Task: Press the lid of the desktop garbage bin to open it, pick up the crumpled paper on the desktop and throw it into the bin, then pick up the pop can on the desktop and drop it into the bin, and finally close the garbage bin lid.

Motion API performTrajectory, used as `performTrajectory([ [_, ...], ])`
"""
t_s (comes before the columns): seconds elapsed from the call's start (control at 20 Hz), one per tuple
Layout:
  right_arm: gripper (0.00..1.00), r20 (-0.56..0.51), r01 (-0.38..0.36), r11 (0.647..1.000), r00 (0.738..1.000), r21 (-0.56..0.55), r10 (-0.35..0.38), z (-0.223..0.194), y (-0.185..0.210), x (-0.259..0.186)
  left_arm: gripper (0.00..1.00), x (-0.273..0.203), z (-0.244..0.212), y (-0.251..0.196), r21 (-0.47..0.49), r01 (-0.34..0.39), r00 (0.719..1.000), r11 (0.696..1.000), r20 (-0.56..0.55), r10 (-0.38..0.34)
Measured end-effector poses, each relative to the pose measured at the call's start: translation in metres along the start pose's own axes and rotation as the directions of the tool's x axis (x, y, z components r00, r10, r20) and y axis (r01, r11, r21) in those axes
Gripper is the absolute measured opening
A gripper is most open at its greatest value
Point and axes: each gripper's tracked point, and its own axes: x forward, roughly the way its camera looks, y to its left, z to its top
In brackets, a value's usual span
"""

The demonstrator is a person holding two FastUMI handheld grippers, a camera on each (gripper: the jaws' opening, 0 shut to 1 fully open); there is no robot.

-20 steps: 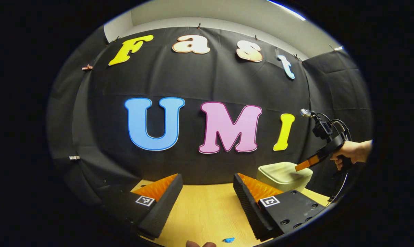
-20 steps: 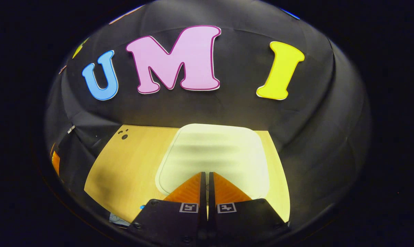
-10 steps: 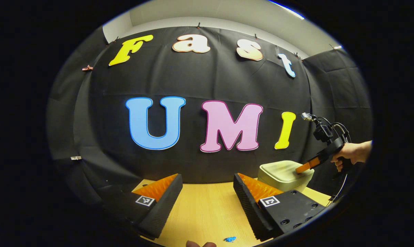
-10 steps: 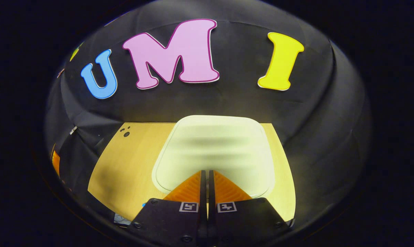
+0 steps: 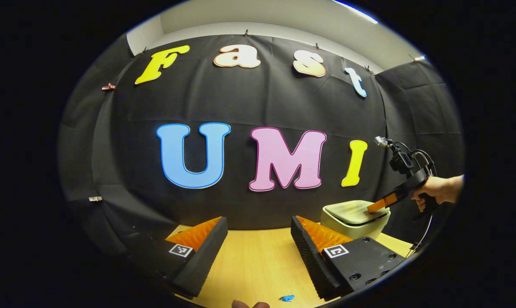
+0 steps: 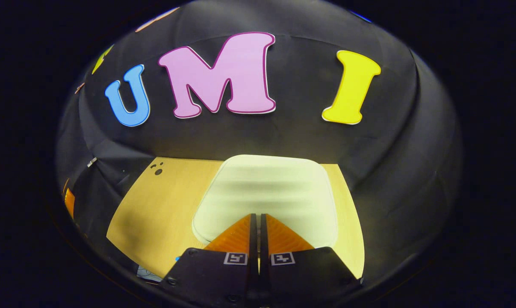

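Observation:
The pale green garbage bin [image 5: 355,224] stands at the right back of the wooden table [image 5: 258,261]. Its lid [image 5: 347,208] sits a little above the body, with a dark gap beneath. My right gripper [image 5: 374,207], held by a hand [image 5: 438,190], touches the lid's right side with its tips. In the right gripper view the right gripper [image 6: 256,216] is shut with nothing between its fingers, tips right over the lid [image 6: 266,188]. My left gripper [image 5: 258,222] hangs open above the table, left of the bin, with nothing in it.
A small blue scrap [image 5: 287,298] lies on the table near the front edge. Small dark marks [image 6: 157,170] dot the far left part of the table [image 6: 155,209]. Black cloth wall closes in behind and to the right of the bin.
The right gripper pushed down on the lid, then rose slightly. The lid now stands a little off the bin's body. The left gripper has held still.

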Motion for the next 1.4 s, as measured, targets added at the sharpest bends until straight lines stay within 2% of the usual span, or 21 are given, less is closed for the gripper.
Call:
performTrajectory([
  [0.3,0.05,0.089,-0.013,1.0,0.996,-0.007,0.013,0.039,0.007,-0.02,0.95,0.0,0.001,-0.003,0.003,0.005,1.0,1.0,0.007,-0.005],
  [0.55,0.05,0.187,-0.015,1.0,0.982,0.003,0.014,0.072,0.014,-0.049,0.96,0.0,0.002,-0.005,0.001,0.011,1.0,1.0,0.004,-0.011],
  [0.6,0.02,0.204,-0.019,1.0,0.979,0.007,0.017,0.078,0.015,-0.055,0.95,0.0,0.002,-0.005,0.002,0.012,1.0,1.0,0.004,-0.012],
  [0.8,0.05,0.258,-0.029,0.999,0.966,0.016,0.023,0.091,0.018,-0.072,0.96,-0.001,0.0,-0.005,0.006,0.01,1.0,1.0,0.006,-0.01],
  [1.05,0.06,0.291,-0.015,1.0,0.957,-0.009,0.017,0.087,0.02,-0.087,0.96,-0.002,0.0,-0.005,0.012,0.011,1.0,1.0,0.002,-0.011],
  [1.3,0.05,0.272,-0.077,0.997,0.959,-0.005,0.075,0.063,0.035,-0.092,0.96,-0.002,-0.007,-0.007,0.007,0.012,1.0,1.0,-0.012,-0.011],
  [1.4,0.11,0.272,-0.083,0.997,0.959,-0.011,0.083,0.053,0.039,-0.095,0.96,-0.004,-0.011,-0.009,-0.009,0.012,1.0,1.0,-0.017,-0.013],
])
